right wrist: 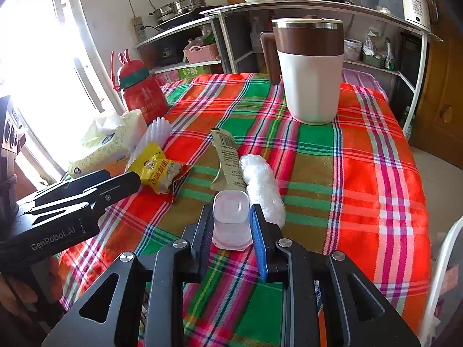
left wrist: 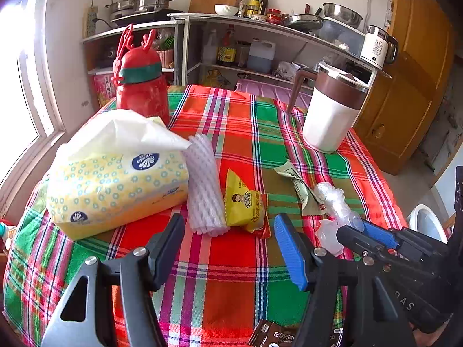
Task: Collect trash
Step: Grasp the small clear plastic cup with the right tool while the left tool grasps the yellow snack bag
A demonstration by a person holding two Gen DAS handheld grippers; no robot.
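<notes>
right gripper point(right wrist: 231, 225) had its jaws drawn in narrow on a small clear plastic cup point(right wrist: 231, 217), the pads pressing its sides, so the cup looked held rather than merely framed. left gripper point(left wrist: 228, 248) hung half open over bare cloth with nothing between its jaws, just short of the yellow snack wrapper point(left wrist: 244, 202).

the step in hand seemed to be the pickup of the first piece of trash. the next move probably called for lifting the cup clear of the plaid tabletop point(right wrist: 361, 173) and carrying it to a bin; a white rim point(right wrist: 442, 260) showed past the tabletop's right edge, though whether it was a bin could not be told. the thin cup could buckle or slip if squeezed harder.

more trash lay close by: a crumpled clear plastic film point(right wrist: 262, 185) touching the cup's right side, a green-beige torn wrapper point(right wrist: 227, 159) just behind it, the white foam net point(left wrist: 202, 188) beside the tissue pack point(left wrist: 115, 173).

open room lay to the right and near side of the cloth. the white and brown mug point(right wrist: 311, 86) stood well apart at the back, the red bottle point(right wrist: 141, 95) far left, so a straight lift looked unobstructed.
</notes>
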